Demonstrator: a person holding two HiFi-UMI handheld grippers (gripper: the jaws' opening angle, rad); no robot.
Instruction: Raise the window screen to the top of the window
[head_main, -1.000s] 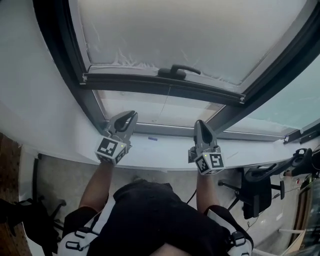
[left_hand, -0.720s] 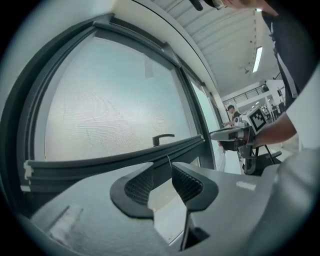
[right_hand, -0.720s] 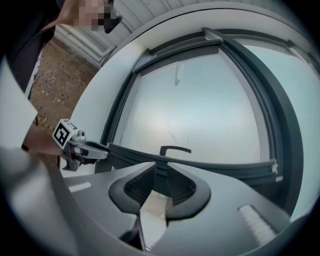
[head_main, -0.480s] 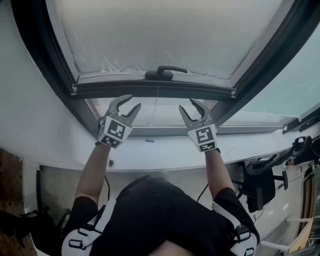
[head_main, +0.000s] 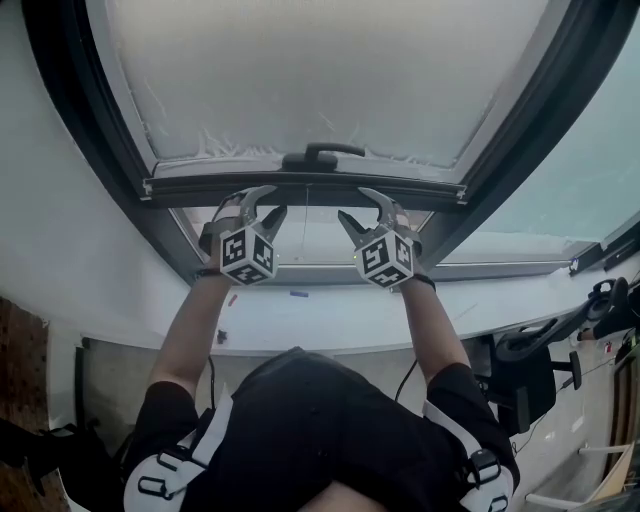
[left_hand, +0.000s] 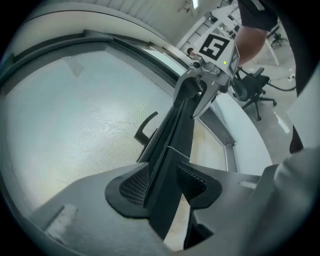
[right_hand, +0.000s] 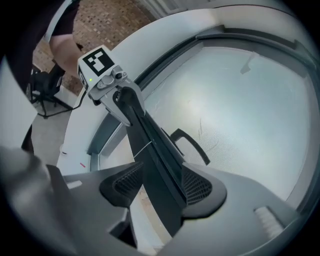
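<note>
The window screen is pale mesh ending in a dark bottom bar with a black handle at its middle. My left gripper reaches the bar left of the handle and my right gripper right of it. In the left gripper view the bar runs between the jaws of the left gripper, close against one pad, with a gap at the other. In the right gripper view the bar passes between the jaws of the right gripper likewise. Both pairs of jaws are opening around the bar.
A dark window frame surrounds the screen, and a white sill runs below it. The glass under the bar is uncovered. An office chair stands on the floor at the right. The person's dark clothing fills the lower middle.
Both grippers went from the sill up to the screen's bottom bar, rolled over, and opened from shut. The bar now lies between each pair of jaws.
</note>
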